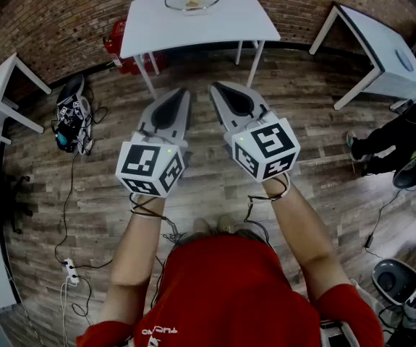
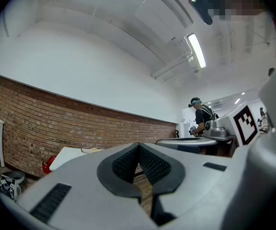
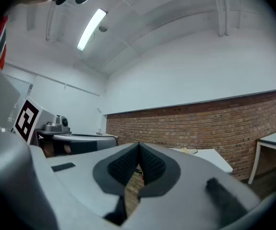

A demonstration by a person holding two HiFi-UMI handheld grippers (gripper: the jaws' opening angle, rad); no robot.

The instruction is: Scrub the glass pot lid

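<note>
Red shirt (image 1: 229,295) fills the bottom of the head view, with both forearms held out level over the wood floor (image 1: 215,194), so I'd say the scrubbing hasn't started.

Left gripper (image 1: 181,94): jaws pressed together with nothing in them. Its own view shows the ribbed pads (image 2: 124,165) meeting at the tip, and only floor shows through the slit below. Right gripper (image 1: 219,87) is the same: jaws together, empty.

The glass pot lid (image 1: 192,0) sits on the white table (image 1: 157,29) straight ahead, well apart from both tips, with open floor in between. There's something yellowish in or under it, can't tell what.

What matters for the reach, as I read it:
- The two grippers toe in toward each other, so neither points at the lid.
- The left one aims a bit to the right of it. In the left gripper view the table sits off to the left of the jaws.
- The right one aims a bit to the left of it. In the right gripper view the table sits off to the right.
- Seen from the head, the lid falls roughly between the two tips, a touch closer to the left one.
- The lid is round, so it has no real long axis to line up with, and I can't make out a knob from here.

My guess is the person has to step forward first, then swing each gripper outward to square up on the rim.
</note>
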